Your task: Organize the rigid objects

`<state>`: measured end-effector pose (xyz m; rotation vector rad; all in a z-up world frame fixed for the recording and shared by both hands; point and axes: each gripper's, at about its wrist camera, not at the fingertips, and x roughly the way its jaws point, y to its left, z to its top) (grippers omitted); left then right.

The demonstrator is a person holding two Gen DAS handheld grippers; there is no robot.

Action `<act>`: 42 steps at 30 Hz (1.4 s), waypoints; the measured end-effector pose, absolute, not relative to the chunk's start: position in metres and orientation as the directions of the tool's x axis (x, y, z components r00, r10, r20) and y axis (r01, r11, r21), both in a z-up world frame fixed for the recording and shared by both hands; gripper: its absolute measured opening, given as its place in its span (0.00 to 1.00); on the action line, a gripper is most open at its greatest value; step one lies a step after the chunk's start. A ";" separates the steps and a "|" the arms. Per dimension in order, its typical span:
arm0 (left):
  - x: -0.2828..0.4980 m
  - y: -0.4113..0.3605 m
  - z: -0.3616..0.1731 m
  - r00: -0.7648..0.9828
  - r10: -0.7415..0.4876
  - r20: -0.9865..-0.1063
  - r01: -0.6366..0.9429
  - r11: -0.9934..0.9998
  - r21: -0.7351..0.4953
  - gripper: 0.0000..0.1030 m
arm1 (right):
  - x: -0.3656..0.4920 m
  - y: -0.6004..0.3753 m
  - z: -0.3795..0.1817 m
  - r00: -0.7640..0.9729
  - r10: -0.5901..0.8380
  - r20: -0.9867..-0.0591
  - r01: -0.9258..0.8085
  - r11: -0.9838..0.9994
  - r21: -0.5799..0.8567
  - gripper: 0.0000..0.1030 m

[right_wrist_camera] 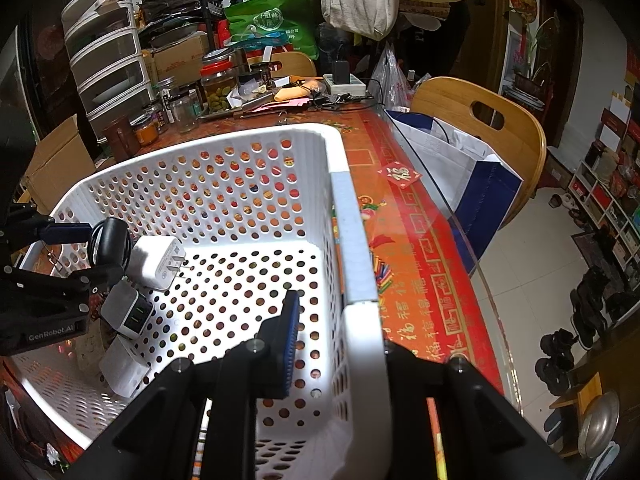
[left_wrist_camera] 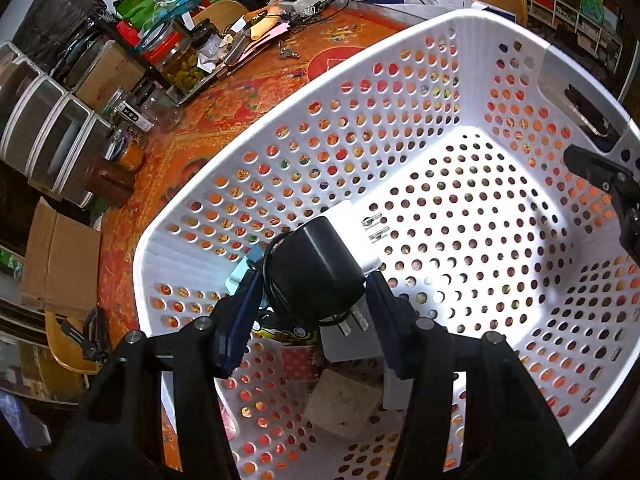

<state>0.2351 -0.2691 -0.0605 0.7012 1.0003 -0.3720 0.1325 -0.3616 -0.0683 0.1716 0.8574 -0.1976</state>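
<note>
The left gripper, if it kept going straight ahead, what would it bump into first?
Probably nothing new: the left gripper already has the black plug-in charger between its fingers. Beyond sits a white charger on the white perforated plastic basket.

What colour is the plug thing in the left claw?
Black, with a black cord; it shows best in the left wrist view.

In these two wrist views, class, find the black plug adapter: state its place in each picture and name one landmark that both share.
Left wrist view: the black plug adapter sits low in the centre, between the left gripper fingers, prongs toward the camera.
Right wrist view: it is at the left edge, between the same fingers.
Shared landmark: the white charger lying beside it in the white basket.
</note>
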 end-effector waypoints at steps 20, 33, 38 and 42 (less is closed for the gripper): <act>0.186 -0.217 -0.005 0.698 -0.192 -0.690 0.538 0.776 0.328 1.00 | 0.102 -0.348 -0.043 0.631 -0.120 -0.766 0.264 0.962 0.066 0.34; 0.066 -0.057 0.050 0.826 -0.265 -0.497 0.386 0.909 0.157 1.00 | -0.050 -0.265 0.041 0.831 -0.254 -0.494 0.320 0.946 0.051 0.98; -0.017 0.013 0.078 0.895 -0.217 -0.390 0.277 0.955 0.105 1.00 | -0.112 -0.199 0.064 0.899 -0.242 -0.364 0.266 0.964 0.016 1.00; -0.046 0.030 0.086 0.894 -0.246 -0.375 0.289 0.955 0.062 1.00 | -0.119 -0.173 0.065 0.902 -0.221 -0.371 0.232 0.973 -0.014 1.00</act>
